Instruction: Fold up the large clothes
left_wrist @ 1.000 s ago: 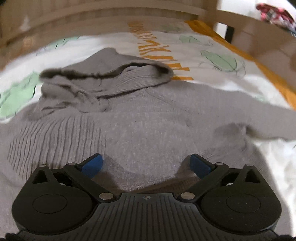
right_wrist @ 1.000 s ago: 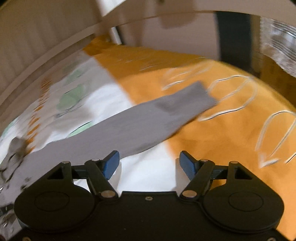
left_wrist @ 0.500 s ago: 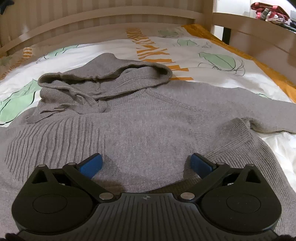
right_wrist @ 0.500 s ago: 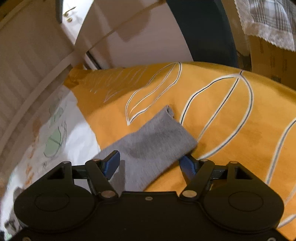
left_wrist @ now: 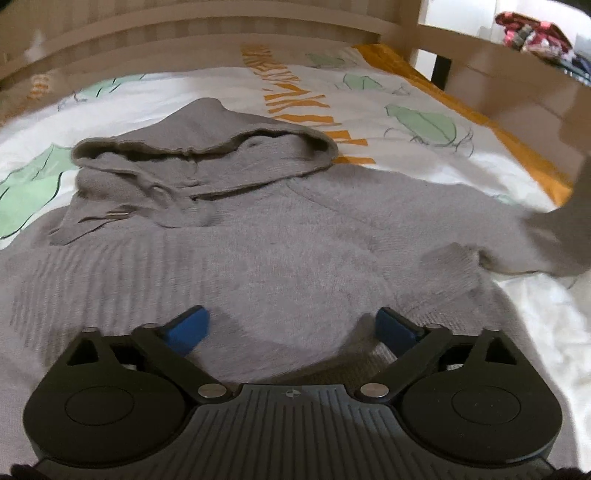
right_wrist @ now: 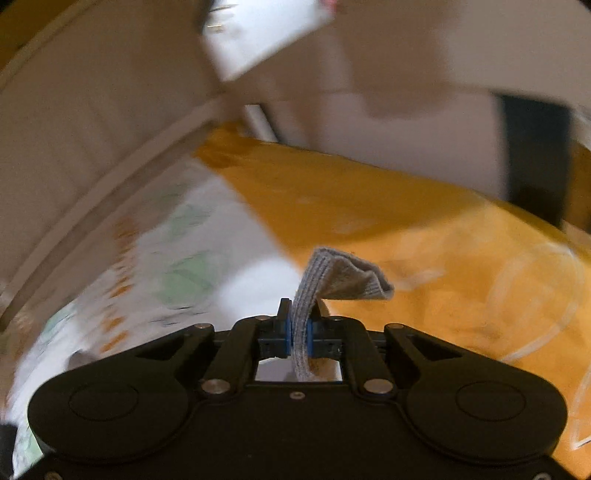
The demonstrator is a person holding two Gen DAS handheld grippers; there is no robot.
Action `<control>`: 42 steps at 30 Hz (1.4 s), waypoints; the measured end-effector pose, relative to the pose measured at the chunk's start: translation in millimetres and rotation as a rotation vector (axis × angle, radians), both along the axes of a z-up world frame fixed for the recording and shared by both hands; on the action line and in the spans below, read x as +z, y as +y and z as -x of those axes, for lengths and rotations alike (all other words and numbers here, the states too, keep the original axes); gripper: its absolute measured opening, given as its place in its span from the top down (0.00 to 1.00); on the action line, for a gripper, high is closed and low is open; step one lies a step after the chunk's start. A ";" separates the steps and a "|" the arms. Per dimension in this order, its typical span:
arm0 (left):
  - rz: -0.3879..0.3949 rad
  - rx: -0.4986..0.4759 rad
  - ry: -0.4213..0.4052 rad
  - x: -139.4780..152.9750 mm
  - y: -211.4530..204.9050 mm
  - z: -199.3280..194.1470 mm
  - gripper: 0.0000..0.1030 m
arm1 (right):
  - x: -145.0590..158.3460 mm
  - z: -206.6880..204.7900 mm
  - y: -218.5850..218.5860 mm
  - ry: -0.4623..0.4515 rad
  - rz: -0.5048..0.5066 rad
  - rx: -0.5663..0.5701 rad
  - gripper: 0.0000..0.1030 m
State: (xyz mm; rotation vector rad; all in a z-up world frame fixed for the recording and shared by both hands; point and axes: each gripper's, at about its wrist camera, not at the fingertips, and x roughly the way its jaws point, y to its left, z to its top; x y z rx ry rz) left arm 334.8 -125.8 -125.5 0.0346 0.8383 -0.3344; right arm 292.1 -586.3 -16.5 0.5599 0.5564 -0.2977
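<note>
A grey knitted hoodie lies spread face-up across the bedspread, filling the middle of the left wrist view, its hood bunched toward the upper centre and its ribbed side running off the left edge of the frame. White bedspread with green leaf prints shows above the hood and at the lower right, giving open cloth on both those sides, while an orange border runs along the upper right. A wooden bed frame curves across the top of that view and a side rail closes the upper right, so the room for moving ends there. The left gripper hangs low over the hoodie's body at the bottom centre, its blue fingers spread wide with nothing between them. At the right edge the sleeve rises off the bed and out of frame. In the right wrist view the right gripper is closed tight on the ribbed sleeve cuff, which stands up from between the blue pads and flops over to the right at the frame's centre. Below it lies the orange part of the bedspread, white to the lower left. That view is heavily motion-blurred: the pale panels and dark upright in the upper half cannot be identified. A heap of colourful cloth in the left wrist view's upper right corner is partly cut off.
</note>
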 end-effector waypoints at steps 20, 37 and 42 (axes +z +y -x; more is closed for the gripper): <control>0.142 0.288 -0.020 40.2 210.5 40.1 0.10 | 32.6 -114.8 370.6 -0.081 0.080 0.702 0.87; 0.245 0.311 0.016 34.3 240.9 36.7 0.10 | -78.2 -88.5 451.8 0.049 0.127 0.898 0.43; 0.296 0.269 0.027 34.1 218.3 24.0 0.10 | -80.5 -67.5 401.9 0.041 0.135 0.824 0.42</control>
